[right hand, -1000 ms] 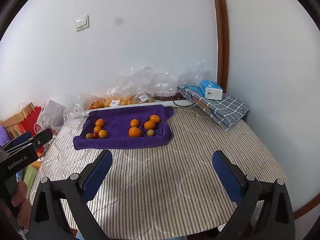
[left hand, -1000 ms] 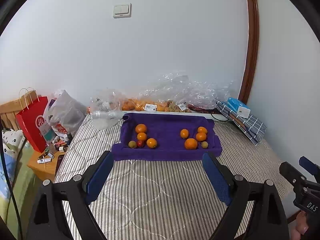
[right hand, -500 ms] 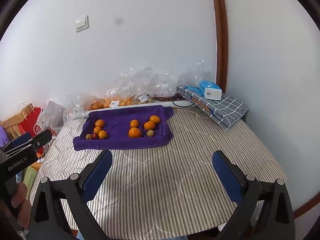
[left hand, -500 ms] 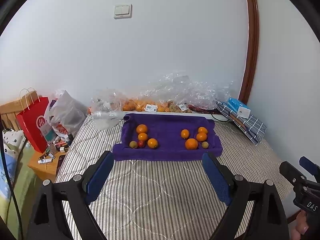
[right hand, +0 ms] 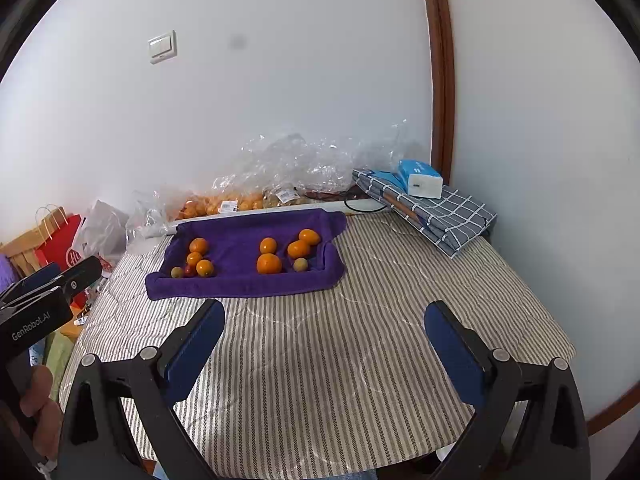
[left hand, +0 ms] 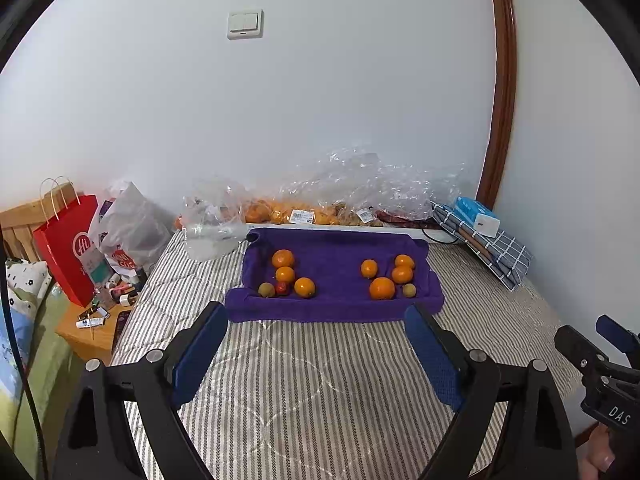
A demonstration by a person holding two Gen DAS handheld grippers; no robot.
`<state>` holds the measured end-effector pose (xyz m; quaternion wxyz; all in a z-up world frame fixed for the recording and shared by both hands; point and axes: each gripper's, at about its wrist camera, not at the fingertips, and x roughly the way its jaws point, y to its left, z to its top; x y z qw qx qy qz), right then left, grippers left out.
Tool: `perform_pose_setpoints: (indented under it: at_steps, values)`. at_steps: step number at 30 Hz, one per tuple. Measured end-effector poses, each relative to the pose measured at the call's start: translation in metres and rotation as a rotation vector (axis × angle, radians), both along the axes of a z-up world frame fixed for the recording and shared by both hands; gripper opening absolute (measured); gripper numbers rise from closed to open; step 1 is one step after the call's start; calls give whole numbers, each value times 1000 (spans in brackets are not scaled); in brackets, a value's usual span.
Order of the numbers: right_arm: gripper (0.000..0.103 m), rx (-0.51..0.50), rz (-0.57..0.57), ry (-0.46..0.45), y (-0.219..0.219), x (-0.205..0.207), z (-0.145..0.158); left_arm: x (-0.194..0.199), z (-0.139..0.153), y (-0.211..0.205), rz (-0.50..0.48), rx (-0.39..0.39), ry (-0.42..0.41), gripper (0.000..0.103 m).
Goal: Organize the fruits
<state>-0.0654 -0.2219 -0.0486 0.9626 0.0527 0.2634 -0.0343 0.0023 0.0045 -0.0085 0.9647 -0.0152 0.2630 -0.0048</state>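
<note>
Fruits on purple towel (left hand: 332, 276), far side of bed (left hand: 320, 380): left cluster of oranges (left hand: 283, 258) plus small red, green ones; right cluster mostly oranges. Plastic bags (left hand: 360, 188) behind. Left claw (left hand: 316, 344) and right claw (right hand: 324, 340) both released, empty, near edge.

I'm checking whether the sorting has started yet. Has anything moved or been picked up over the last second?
No visible change. The left gripper and right gripper hang open and empty over the striped mattress, short of the purple towel. The two clusters of oranges and small fruits on the towel lie as before, untouched.
</note>
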Motion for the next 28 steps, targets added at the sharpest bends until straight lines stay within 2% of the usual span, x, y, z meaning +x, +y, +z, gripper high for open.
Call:
perform_pose_setpoints:
  at_steps: [28]
  values:
    - [99, 1, 7, -3, -2, -4, 0, 1, 1, 0, -3, -3, -2, 90]
